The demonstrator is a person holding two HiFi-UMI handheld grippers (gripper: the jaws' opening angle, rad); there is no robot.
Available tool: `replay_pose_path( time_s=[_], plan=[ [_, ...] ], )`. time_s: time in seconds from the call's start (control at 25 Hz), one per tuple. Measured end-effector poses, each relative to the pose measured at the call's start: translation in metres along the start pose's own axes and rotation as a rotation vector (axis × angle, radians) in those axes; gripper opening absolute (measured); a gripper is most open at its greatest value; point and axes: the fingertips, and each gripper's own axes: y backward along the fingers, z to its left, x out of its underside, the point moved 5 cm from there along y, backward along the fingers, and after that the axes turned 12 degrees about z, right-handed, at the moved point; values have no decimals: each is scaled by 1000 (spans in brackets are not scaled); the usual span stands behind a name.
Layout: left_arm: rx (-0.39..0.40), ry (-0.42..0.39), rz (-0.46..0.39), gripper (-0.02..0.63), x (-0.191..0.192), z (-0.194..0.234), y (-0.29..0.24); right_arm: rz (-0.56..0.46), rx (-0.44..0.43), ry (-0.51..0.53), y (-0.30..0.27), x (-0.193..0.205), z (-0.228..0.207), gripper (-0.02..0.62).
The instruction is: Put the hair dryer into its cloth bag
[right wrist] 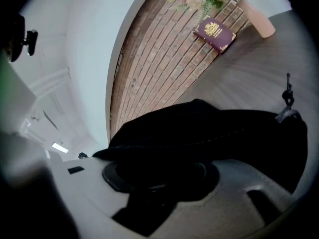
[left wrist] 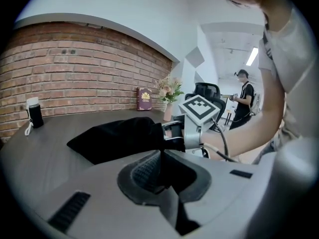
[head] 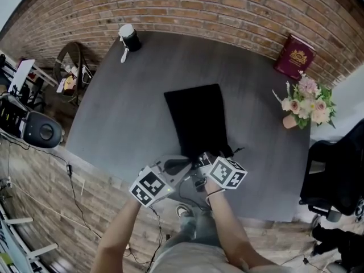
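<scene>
The black cloth bag [head: 196,118] lies lengthwise on the grey table [head: 114,112], its mouth toward me. It bulges in the left gripper view [left wrist: 114,136] and the right gripper view [right wrist: 199,128]. No hair dryer shows in any view. My left gripper [head: 189,164] sits at the bag's mouth, shut [left wrist: 159,156], with what looks like a thin fold of black cloth between the pads. My right gripper [head: 203,158] clamps the mouth edge from the other side [left wrist: 172,133]; black cloth drapes over its jaws [right wrist: 162,178]. A drawstring end [right wrist: 287,96] sticks up beside the bag.
A black cup with a white lid [head: 129,37] stands at the far left of the table. A burgundy book [head: 294,56] leans on the brick wall, with flowers in a pink vase [head: 307,104] nearby. A black chair [head: 335,175] is at the right. A person [left wrist: 244,96] stands far off.
</scene>
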Motion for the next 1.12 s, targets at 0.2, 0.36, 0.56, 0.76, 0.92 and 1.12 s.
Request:
replay_pose_path(
  time_s=[0.2, 0.36, 0.56, 0.76, 0.92, 1.12],
  plan=[
    [11, 11, 5, 20, 2, -2, -5, -11, -5, -5, -9, -7, -6, 181],
    [20, 24, 7, 20, 4, -2, -6, -22, -9, -3, -14, -14, -8, 181],
    [11, 38, 11, 18, 7, 3, -6, -4, 3, 17, -22, -17, -11, 181],
    [8, 68, 9, 18, 13, 8, -7, 9, 9, 42, -27, -16, -13, 181],
    [3, 73, 15, 18, 18, 9, -10, 22, 10, 57, -29, -13, -16, 183],
    [-4, 83, 15, 18, 20, 12, -10, 38, 32, 76, -32, -13, -18, 184]
  ],
)
